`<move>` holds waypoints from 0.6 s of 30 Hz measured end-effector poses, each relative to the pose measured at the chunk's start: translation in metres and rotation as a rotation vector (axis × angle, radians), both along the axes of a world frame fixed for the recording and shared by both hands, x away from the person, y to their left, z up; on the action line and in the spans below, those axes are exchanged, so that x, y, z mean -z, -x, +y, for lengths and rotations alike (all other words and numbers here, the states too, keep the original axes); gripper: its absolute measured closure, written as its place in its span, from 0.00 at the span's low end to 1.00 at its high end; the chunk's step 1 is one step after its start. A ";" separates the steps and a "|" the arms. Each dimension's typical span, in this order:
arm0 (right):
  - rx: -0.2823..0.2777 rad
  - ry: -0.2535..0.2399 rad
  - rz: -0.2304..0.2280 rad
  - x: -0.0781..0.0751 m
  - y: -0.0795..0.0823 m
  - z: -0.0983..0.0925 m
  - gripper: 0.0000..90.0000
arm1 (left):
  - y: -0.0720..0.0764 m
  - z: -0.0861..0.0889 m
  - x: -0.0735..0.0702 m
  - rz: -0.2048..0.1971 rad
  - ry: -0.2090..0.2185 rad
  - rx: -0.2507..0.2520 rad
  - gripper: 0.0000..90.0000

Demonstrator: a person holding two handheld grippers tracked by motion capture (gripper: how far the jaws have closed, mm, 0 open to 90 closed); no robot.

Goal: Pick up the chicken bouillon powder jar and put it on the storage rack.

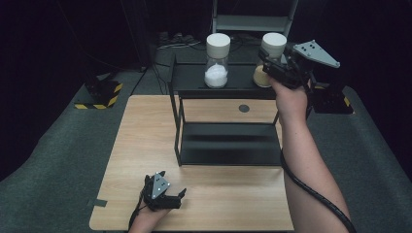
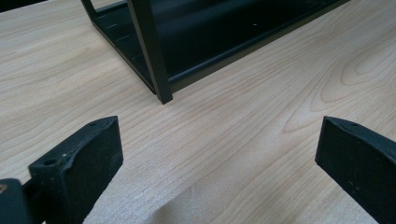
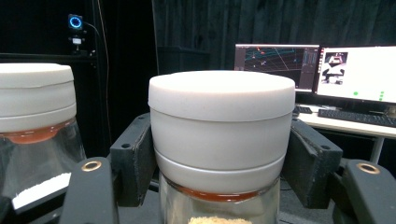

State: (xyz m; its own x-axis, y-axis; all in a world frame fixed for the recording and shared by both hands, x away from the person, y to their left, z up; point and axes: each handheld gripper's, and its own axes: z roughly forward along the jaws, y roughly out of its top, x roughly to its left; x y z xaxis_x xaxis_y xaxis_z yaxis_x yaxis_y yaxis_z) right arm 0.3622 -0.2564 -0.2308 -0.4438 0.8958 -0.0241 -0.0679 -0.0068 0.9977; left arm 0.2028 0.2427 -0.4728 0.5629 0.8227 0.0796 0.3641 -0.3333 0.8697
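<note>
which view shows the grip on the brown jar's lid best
The right gripper view: the lid sits close up, with both pads pressed to its sides. The high view shows the brown jar small, half hidden by the right tool. The left gripper view faces table and rack.

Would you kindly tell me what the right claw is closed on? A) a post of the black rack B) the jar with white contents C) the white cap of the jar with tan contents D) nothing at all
C: the right claw has its pads pressed on both sides of the white cap of the tan-filled jar on the rack's top shelf.
</note>
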 end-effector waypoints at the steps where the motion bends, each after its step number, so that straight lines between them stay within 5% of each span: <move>1: -0.001 -0.005 -0.003 0.001 0.000 0.000 0.37 | 0.000 0.000 0.000 -0.001 0.000 -0.001 0.01; 15: 0.002 -0.020 -0.003 0.004 -0.003 0.000 0.37 | 0.001 0.000 0.001 -0.003 0.002 0.000 0.01; 18: 0.008 -0.021 -0.001 0.003 -0.002 0.000 0.29 | 0.001 0.000 0.001 -0.002 0.004 0.000 0.01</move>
